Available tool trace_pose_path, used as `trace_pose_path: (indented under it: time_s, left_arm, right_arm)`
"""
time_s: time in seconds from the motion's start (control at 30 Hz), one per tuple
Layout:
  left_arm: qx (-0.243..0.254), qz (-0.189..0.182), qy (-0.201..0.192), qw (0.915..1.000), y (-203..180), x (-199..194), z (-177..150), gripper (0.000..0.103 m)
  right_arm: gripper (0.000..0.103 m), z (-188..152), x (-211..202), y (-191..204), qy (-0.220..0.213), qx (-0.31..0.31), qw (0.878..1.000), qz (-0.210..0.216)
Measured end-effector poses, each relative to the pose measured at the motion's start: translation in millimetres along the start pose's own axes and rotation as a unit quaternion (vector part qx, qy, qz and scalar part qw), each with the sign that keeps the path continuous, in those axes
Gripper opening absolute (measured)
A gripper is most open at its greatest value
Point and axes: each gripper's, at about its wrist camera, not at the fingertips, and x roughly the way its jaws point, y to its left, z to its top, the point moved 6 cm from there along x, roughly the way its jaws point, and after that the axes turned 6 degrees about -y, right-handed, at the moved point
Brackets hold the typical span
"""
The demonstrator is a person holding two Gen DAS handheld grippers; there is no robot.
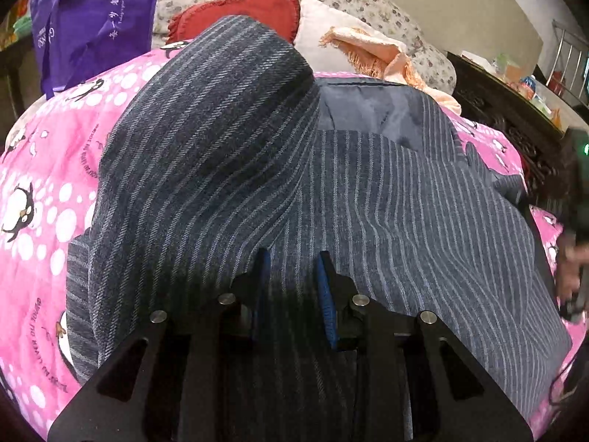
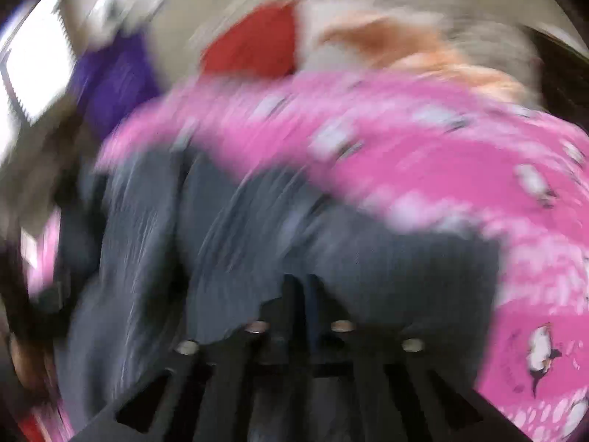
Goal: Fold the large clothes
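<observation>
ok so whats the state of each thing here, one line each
striped jacket: spread on the bed, one part folded over, lining showing
left tool: open, over the jacket, gripping nothing
right tool: fingers nearly together, too blurred to tell if it holds cloth
pink penguin blanket: spread flat under the jacket
purple bag: upright behind the blanket

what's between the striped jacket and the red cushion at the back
Nothing. In the left wrist view the raised fold of the striped jacket overlaps the lower edge of the red cushion, so no gap shows.
</observation>
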Motion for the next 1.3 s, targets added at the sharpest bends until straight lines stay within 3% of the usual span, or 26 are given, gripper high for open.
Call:
trace_pose_path:
  time_s: [0.07,0.1,0.2,0.27,0.3,0.43,0.47,0.53,0.6,0.63,0.7,0.8,0.87,0.97,1.07,1.13,1.2,1.27,1.3]
  left_arm:
    - [-0.017,-0.018,-0.001,0.9997,4,0,-1,0.025]
    - [-0.028,-0.029,-0.001,0.9992,9,1,-3,0.025]
    - [-0.048,-0.043,0.000,0.9979,14,0,-4,0.025]
    - [-0.050,-0.028,0.018,0.9982,14,-4,0,0.025]
    - [-0.052,-0.016,0.020,0.9983,15,-10,5,0.025]
    - [-0.033,0.043,-0.048,0.9974,28,-34,58,0.026]
    - [-0.031,0.067,-0.056,0.9957,38,-30,73,0.026]
    - [-0.032,0.096,-0.054,0.9935,54,-16,90,0.026]
    - [-0.027,0.138,-0.004,0.9901,72,13,89,0.026]
    - [-0.030,0.146,0.029,0.9884,79,26,84,0.026]
    - [-0.047,0.131,0.025,0.9899,84,23,85,0.026]
    - [-0.074,0.102,0.005,0.9921,88,-4,86,0.026]
    - [-0.083,0.088,-0.013,0.9925,86,-35,81,0.026]
    - [-0.062,0.047,-0.028,0.9966,62,-70,71,0.026]
    - [-0.021,-0.031,-0.026,0.9990,15,-104,36,0.026]
    - [0.014,-0.063,-0.017,0.9978,-10,-120,3,0.026]
    - [0.036,-0.066,-0.006,0.9971,-20,-133,-29,0.026]
    - [0.038,-0.062,0.004,0.9973,-14,-144,-56,0.028]
    - [0.036,-0.054,0.008,0.9979,-9,-145,-66,0.037]
  right_arm:
    - [0.004,16,-19,-10,-0.056,0.016,0.998,-0.030]
    - [0.004,21,-28,-11,-0.072,0.024,0.997,-0.024]
    - [0.005,23,-55,14,-0.094,0.023,0.994,0.046]
    - [0.008,15,-60,44,-0.071,0.011,0.989,0.127]
    - [0.008,4,-60,64,-0.035,-0.003,0.983,0.180]
    - [0.010,-34,-44,105,0.065,-0.080,0.963,0.249]
    - [0.010,-40,-35,108,0.082,-0.094,0.962,0.241]
    - [0.010,-42,-10,102,0.086,-0.091,0.974,0.189]
    - [0.006,-36,19,78,0.082,-0.046,0.990,0.107]
    - [0.001,-35,30,65,0.078,0.005,0.992,0.102]
    - [0.001,-29,27,54,0.041,0.065,0.991,0.110]
    - [0.008,-24,1,49,-0.004,0.072,0.994,0.088]
    - [0.009,-27,-25,45,-0.024,0.080,0.992,0.097]
    - [0.012,-39,-74,46,-0.036,0.075,0.991,0.104]
    - [0.014,-58,-104,58,-0.034,0.063,0.994,0.087]
    - [0.015,-87,-133,60,-0.028,0.056,0.996,0.069]
    - [0.020,-116,-161,63,-0.028,0.044,0.998,0.039]
    - [0.053,-144,-182,55,-0.027,0.048,0.998,0.015]
    - [0.060,-160,-191,51,-0.032,0.062,0.997,0.017]
